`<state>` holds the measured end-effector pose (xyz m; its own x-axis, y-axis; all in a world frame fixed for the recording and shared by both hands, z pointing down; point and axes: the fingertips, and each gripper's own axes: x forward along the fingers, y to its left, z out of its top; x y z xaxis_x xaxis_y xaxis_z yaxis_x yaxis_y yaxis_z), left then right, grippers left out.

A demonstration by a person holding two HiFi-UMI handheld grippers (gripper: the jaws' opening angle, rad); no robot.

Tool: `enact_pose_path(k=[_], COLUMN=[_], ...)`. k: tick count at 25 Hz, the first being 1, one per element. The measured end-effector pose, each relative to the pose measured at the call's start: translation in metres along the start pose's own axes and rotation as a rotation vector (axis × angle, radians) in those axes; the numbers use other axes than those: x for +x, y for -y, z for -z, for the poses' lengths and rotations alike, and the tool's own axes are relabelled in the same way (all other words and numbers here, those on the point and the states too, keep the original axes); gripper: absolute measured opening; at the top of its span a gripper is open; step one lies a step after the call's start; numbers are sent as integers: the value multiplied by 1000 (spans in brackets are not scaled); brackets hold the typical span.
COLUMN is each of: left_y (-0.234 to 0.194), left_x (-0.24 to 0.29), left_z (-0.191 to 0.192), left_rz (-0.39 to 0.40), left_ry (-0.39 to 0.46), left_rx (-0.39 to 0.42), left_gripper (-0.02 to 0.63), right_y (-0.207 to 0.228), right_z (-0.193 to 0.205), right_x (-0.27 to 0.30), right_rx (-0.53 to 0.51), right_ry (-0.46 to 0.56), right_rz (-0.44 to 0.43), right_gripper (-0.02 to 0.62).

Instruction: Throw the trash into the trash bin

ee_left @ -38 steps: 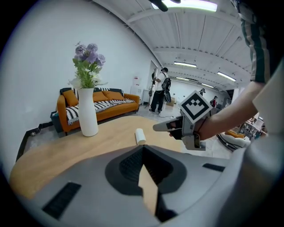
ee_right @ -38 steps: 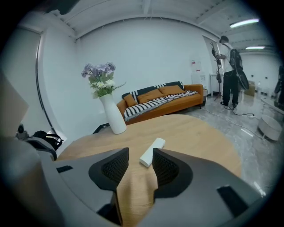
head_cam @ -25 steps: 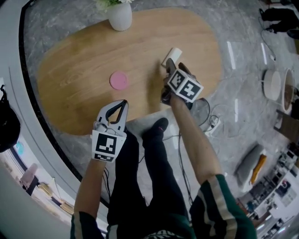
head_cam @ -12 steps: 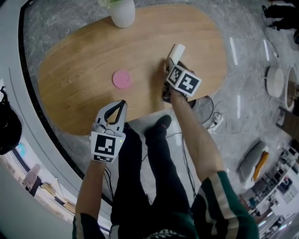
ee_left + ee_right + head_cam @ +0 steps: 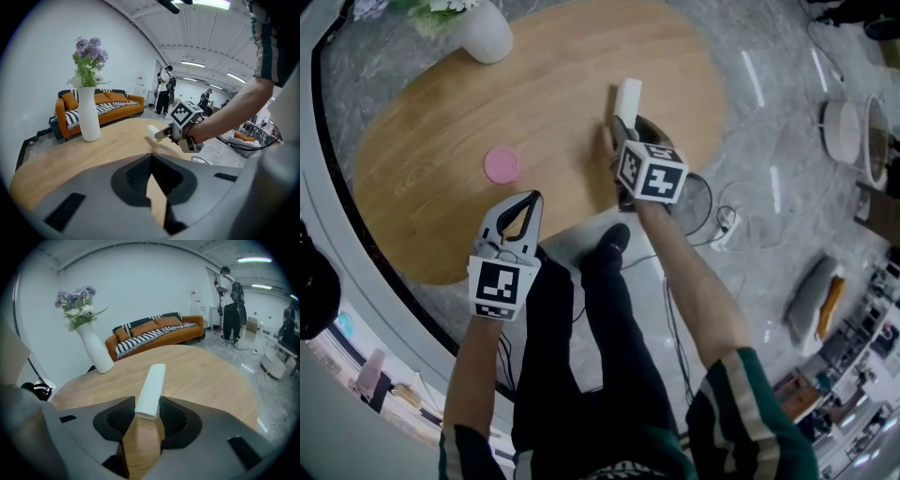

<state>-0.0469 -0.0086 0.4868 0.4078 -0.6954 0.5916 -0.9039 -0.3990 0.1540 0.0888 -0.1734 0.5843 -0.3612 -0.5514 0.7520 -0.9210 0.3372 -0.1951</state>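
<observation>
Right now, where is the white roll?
The white roll is right of centre in the head view, over the wooden table, between the closing jaws of the right gripper, well right of the pink disc.

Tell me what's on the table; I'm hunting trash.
Vase of flowers, pink disc, white tube between the right gripper's closing jaws. That gripper covers the spot beneath.

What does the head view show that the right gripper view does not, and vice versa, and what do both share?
Only the head view: the pink disc and the person's legs. Only the right gripper view: the orange sofa and a standing person. Both: the wooden table, the white vase and the white roll between the right gripper's closing jaws.
</observation>
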Motion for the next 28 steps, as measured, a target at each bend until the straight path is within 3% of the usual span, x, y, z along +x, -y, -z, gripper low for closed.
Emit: enact_pose_path(k=[10,18,28], left_y=[50,106,178], left_x=[51,87,128], left_z=[-26,-28,-18], left_rz=[96,215,319], left_ry=[-3,-37,-81], left_rx=[64,157,209], left_gripper=[0,0,0], right_y=[65,144,232], right_z=[10,54,142], right_x=[-62,-118,-160], right_rx=[-58,87,227], right_ry=[88,124,98], right_rz=[17,124,257], right_gripper=[161,161,161])
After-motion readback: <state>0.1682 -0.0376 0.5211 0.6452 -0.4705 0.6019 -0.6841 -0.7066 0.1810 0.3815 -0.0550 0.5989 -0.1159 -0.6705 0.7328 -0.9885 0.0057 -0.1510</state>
